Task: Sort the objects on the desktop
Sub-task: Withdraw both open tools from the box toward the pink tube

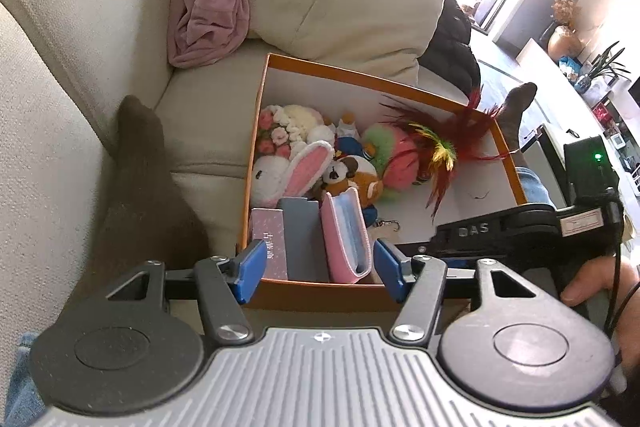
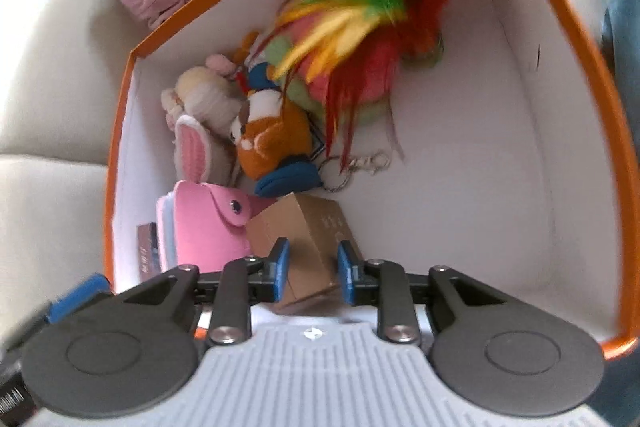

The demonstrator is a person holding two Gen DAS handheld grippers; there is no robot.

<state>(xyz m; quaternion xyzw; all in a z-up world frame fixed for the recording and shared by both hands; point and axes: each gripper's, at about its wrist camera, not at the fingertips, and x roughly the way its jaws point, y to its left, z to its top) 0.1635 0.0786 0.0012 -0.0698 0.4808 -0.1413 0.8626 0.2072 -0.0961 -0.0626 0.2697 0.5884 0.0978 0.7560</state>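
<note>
Right wrist view: my right gripper [image 2: 310,273] is clamped on a small brown cardboard box [image 2: 308,239] at the near edge of the orange box [image 2: 120,131], just beside the pink wallet [image 2: 204,223]; plush toys [image 2: 272,135] sit beyond. My left gripper [image 1: 318,269] hangs with fingers apart, nothing between them, over that near edge.

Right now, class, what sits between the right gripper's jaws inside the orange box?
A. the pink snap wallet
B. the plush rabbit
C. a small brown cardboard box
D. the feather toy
C: in the right wrist view the small brown cardboard box sits between the right gripper's blue pads, while the pink snap wallet stands beside it, the plush rabbit and the feather toy lie farther back.
</note>
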